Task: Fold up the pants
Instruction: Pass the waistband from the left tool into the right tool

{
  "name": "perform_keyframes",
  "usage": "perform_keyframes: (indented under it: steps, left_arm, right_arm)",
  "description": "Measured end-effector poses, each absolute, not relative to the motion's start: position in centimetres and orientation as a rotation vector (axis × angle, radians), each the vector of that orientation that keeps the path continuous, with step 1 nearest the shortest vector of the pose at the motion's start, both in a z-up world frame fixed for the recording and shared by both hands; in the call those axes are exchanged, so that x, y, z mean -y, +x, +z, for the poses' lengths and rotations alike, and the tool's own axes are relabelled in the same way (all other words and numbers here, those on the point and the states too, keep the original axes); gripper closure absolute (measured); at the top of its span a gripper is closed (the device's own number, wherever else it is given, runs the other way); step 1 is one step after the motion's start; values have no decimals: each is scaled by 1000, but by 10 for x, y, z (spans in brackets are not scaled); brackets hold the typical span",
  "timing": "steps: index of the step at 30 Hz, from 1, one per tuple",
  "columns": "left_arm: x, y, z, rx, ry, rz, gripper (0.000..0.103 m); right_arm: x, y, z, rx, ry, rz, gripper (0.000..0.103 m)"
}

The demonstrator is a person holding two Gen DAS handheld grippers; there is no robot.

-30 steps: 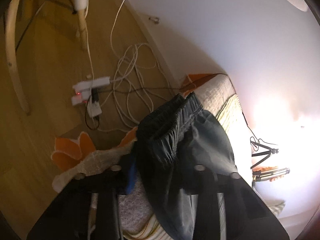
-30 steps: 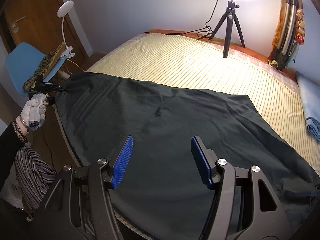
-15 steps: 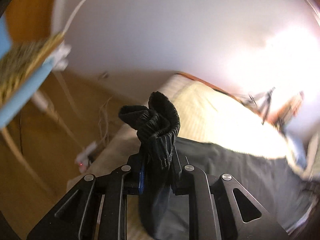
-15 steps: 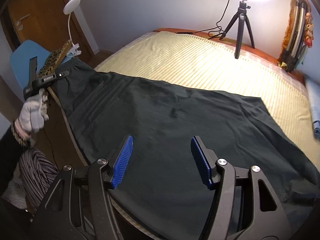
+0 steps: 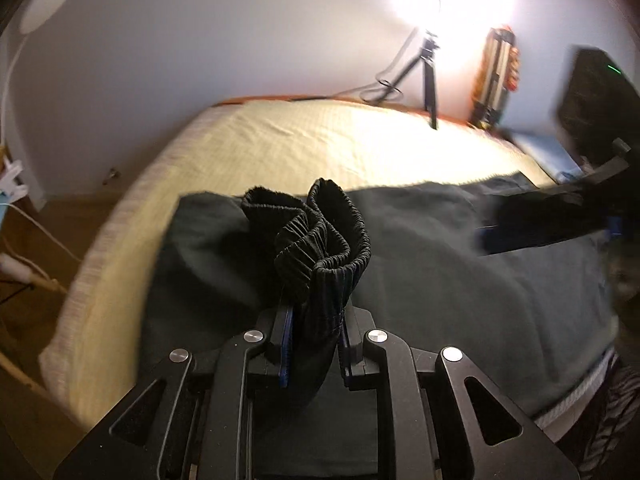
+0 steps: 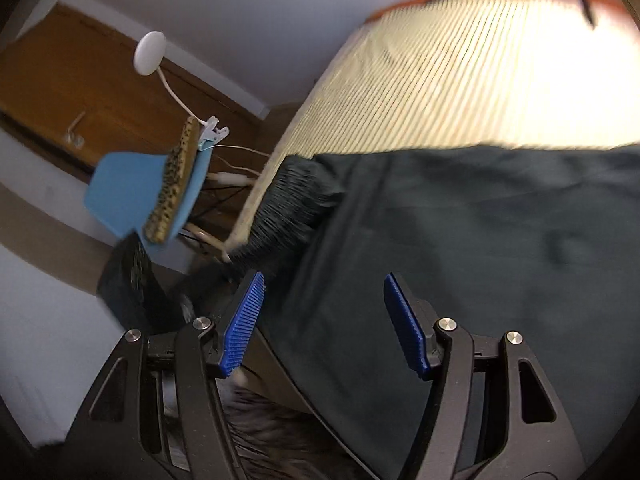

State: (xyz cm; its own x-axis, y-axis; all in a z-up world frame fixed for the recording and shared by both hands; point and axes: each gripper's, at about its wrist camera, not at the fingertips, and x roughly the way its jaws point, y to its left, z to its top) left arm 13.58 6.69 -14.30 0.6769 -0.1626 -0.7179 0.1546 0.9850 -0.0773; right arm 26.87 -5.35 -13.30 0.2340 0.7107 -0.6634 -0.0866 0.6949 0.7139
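Pants (image 5: pixel 460 280), dark and lightweight, lie spread across the striped yellow bed (image 5: pixel 280 148), filling the lower half of my left view from nine o'clock round to three. My left hand-held gripper (image 5: pixel 314 344) is clamped on the bunched elastic waistband (image 5: pixel 320 240), which stands up in a thick gathered roll at the centre of that view. My right hand-held gripper (image 6: pixel 324 324) is spread wide, its blue pads (image 6: pixel 244 320) holding nothing, poised above the cloth near the bed's edge at six o'clock. A blue chair (image 6: pixel 136 196) sits off the bed at nine o'clock.

I judge the main risk to be the waistband: it is bunched rather than flat, so carrying it across could drag the layers askew and leave a crooked fold. With my right side gripping nothing, loose fabric could also slide off the bed's edge.
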Motion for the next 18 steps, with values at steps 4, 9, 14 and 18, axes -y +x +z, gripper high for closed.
perform_keyframes:
  steps: [4,9,14,18]
  left_arm:
    - [-60,133,-144,-846,-18,-232,82]
    - [-60,114,-133,-836,12,-267,54]
    - [-59,108,-131,-834,26,-263,49]
    - [-49,117,-138,-846,-20,-305,49]
  right_arm:
    - [34,286,-162,-1262,730,611,38]
    - [24,300,-176,-1266,803,600,38]
    - [21,304,-178,-1287,797,586,38]
    - [20,305,-180,-1304,800,565,38]
